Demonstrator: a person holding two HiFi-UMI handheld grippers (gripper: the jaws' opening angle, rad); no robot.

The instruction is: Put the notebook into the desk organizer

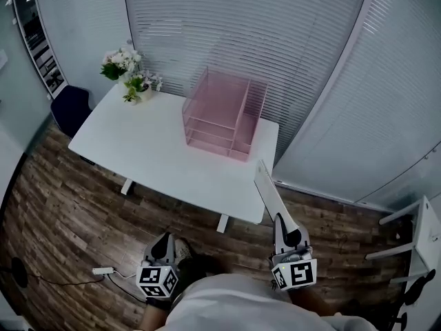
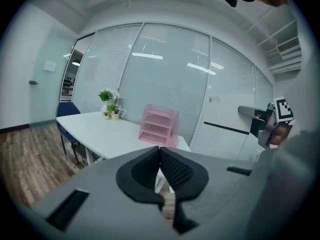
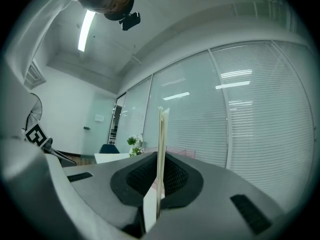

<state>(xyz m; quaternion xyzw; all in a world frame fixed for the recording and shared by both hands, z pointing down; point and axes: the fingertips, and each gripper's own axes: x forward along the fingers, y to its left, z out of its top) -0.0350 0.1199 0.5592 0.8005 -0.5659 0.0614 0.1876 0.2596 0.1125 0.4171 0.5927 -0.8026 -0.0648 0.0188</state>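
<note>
Big white worktop (image 1: 151,150) dead ahead, and on its far right part sits the pink desk organizer (image 1: 224,116), shelves facing our side. The notebook (image 1: 270,190) isn't there yet. It's up in the air, short of the worktop's near edge and standing on edge. The right tongs (image 1: 284,221) have it by its lower end, squeezed narrow onto it. The left tongs (image 1: 165,240) hang low on the other side, pads together, nothing between them.

Here's the danger as I read it: the grip is at one end only, so the long free part could swing or slide in the pads on the way over. A tilted leading corner could also catch the organizer's side wall or a shelf lip and shove the light rack across the worktop.

The head view gives the open gap between notebook and organizer. Only the right gripper view shows the pads biting the notebook's thin edge. Only the left gripper view shows that pair's pads meeting, empty.
</note>
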